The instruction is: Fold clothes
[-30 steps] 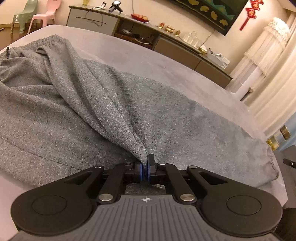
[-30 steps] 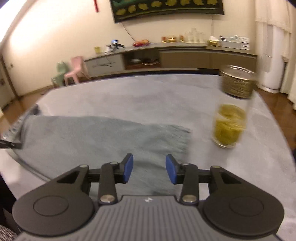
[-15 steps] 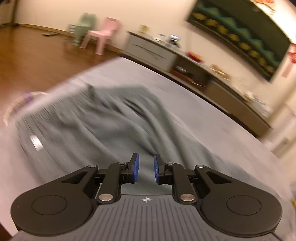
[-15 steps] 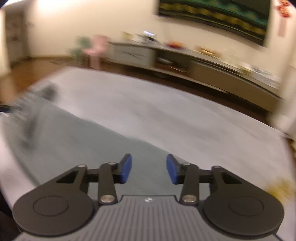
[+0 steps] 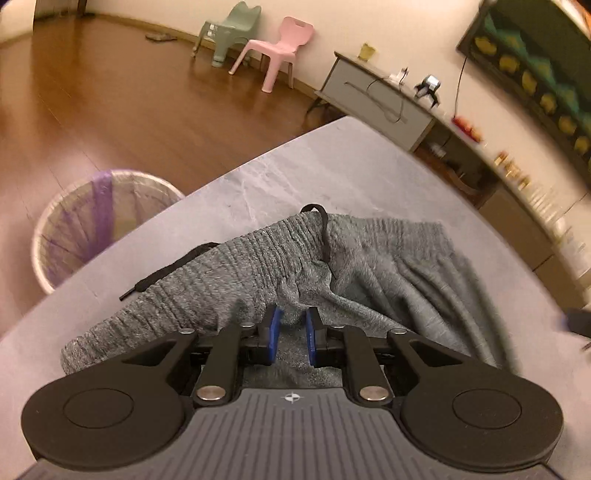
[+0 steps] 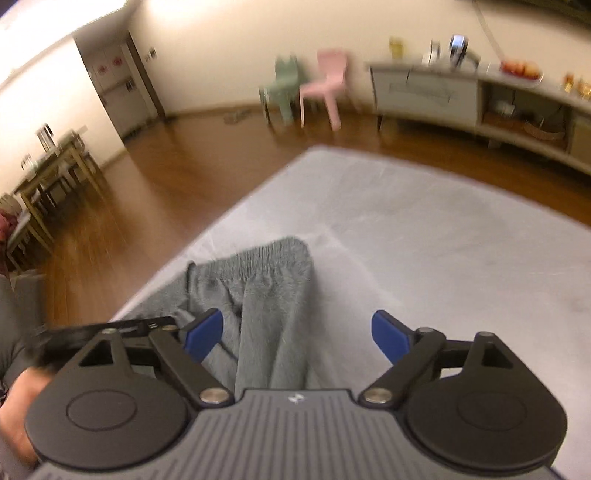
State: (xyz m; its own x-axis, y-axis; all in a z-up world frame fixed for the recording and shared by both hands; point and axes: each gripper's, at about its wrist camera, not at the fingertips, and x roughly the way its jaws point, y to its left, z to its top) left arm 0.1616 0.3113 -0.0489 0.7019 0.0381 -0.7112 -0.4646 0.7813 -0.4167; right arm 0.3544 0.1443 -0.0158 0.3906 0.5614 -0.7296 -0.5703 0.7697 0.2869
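— what colour are the sweatpants (image 5: pixel 369 266)?
— heathered grey, with a ribbed waistband and a black drawstring (image 5: pixel 173 266) trailing left of the left gripper (image 5: pixel 291 334).
— and the fingers (image 5: pixel 272 334)?
— blue pads on black arms, same on the right gripper (image 6: pixel 297 334); its fingers (image 6: pixel 388 334) are blue too.
— the counter (image 5: pixel 332 166) beyond them?
— pale grey with faint marbled veins.
— anything brighter?
— far ahead of the left fingers, a pink chair (image 5: pixel 280 48) beside a pale green chair (image 5: pixel 232 29). to their left, a white bin (image 5: pixel 99 221) with a purple-streaked liner, on a warm brown wooden floor (image 5: pixel 110 110).
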